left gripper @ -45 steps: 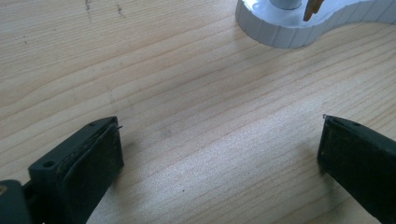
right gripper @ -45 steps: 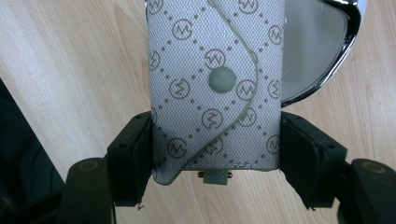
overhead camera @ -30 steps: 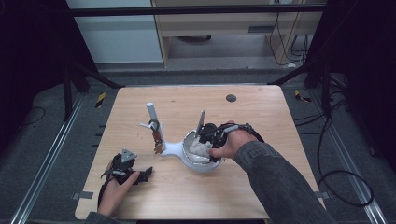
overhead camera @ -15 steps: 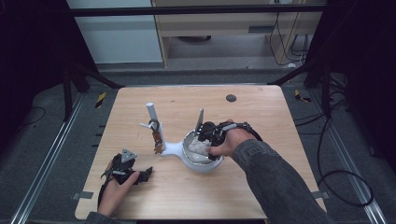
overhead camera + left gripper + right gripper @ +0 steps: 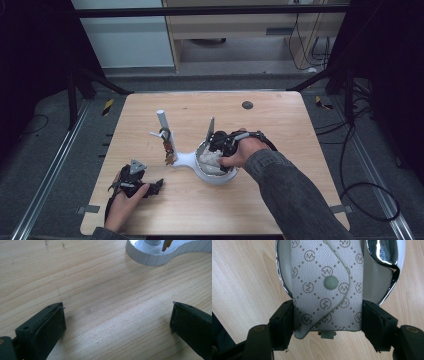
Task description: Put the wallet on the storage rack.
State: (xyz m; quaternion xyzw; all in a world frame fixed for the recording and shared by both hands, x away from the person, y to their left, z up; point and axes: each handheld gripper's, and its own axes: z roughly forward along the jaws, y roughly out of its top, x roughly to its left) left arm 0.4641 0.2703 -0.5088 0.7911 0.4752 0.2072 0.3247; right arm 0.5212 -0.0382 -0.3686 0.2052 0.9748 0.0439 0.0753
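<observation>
Both grippers sat on the table (image 5: 150,210), and places here are given from the white stand (image 5: 186,159) at its middle. Nearest the person and off to the left of the stand, the left gripper (image 5: 150,187) rested on the wood with its jaws wide apart and nothing between them. On the stand's right side lay its shiny dish (image 5: 397,272), over which the right gripper (image 5: 327,322) was clamped on a grey patterned key pouch (image 5: 324,287) (one pad on each long edge). Smallest, a snap button (image 5: 331,282) marked the pouch's flap. It looked light, soft and fabric-covered, likely to buckle if squeezed hard, so the stiffer side edges seemed the best hold.
</observation>
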